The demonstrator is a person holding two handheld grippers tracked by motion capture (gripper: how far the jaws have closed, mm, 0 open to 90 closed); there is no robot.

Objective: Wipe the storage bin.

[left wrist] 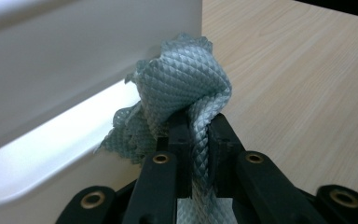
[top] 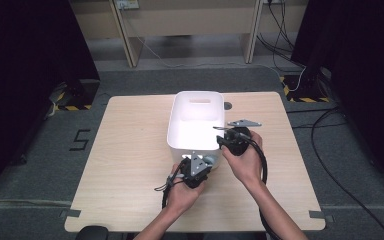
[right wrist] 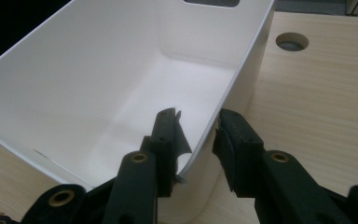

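— Two grippers at work: the left gripper (left wrist: 193, 135) is clamped on a grey cloth (left wrist: 182, 84) pressed to the outer wall of the white bin (top: 196, 131). Wiping looks underway, hardly finished.

— And the right gripper (right wrist: 196, 140)?

— Its jaws straddle the bin's rim, apart, steadying it. The high view places the bin mid-table (top: 130, 145); the cloth's weave shows in the left gripper view.

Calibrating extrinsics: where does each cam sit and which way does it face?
High view: above the person's side, facing forward and down on the table; forearms, both hands show.
Left gripper view: on the left tongs, facing the grey cloth they pinch.
Right gripper view: on the right tongs, straddling the bin wall, looking inside.
Shared by all: the white bin.
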